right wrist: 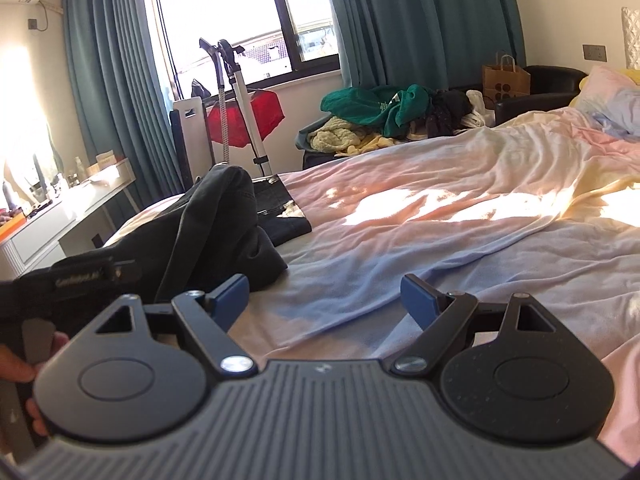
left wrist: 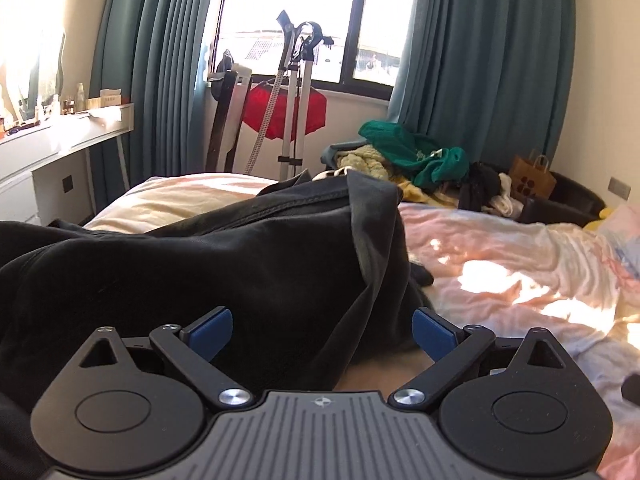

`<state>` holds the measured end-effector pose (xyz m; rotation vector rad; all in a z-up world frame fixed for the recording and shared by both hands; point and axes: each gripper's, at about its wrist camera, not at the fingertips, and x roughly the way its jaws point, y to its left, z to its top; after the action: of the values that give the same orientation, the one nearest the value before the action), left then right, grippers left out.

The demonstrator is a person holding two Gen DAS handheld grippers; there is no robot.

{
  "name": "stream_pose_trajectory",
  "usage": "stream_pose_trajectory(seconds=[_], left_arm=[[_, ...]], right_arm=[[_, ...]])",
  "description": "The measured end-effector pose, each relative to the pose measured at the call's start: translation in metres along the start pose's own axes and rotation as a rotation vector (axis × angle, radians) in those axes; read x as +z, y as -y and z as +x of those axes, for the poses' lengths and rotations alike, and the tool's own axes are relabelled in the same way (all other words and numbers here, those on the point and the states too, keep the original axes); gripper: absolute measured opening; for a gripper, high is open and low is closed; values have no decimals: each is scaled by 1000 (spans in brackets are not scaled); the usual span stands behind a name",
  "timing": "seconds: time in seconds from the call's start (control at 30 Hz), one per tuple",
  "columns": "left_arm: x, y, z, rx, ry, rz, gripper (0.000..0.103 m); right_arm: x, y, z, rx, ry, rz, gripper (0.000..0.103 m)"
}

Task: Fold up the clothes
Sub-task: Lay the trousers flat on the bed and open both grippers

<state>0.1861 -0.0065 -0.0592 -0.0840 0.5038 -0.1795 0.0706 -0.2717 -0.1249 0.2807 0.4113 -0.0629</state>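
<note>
On the bed [right wrist: 440,248], left of centre in the right wrist view, a dark garment [right wrist: 224,224] lies bunched and humped, unfolded. In the left wrist view it fills the middle, directly ahead of the left gripper [left wrist: 322,330], jaws spread, gripping nothing. Right gripper [right wrist: 324,300] likewise released, over bare sheet. Clothes pile [right wrist: 384,116] waits upper centre. Judgement: folding barely begun; nearly all remains.

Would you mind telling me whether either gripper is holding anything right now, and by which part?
Nothing is held: the left gripper and right gripper both stand open, the black garment ungripped.
</note>
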Motion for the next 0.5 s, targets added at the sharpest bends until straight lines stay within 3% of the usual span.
stream_pose_trajectory(seconds=[0.1, 0.23, 0.43, 0.47, 0.5], left_arm=[[23, 9, 40, -23, 18, -14, 95], [56, 27, 103, 31, 32, -3, 92], [86, 40, 172, 88, -1, 15, 73], [88, 42, 180, 96, -9, 26, 69], [89, 44, 183, 80, -20, 32, 57]], right_arm=[[2, 10, 6, -26, 4, 8, 85], [1, 29, 24, -40, -18, 58, 85], [-10, 50, 59, -57, -86, 116, 85], [-11, 51, 64, -61, -93, 122, 85], [-13, 53, 68, -65, -100, 128, 85]])
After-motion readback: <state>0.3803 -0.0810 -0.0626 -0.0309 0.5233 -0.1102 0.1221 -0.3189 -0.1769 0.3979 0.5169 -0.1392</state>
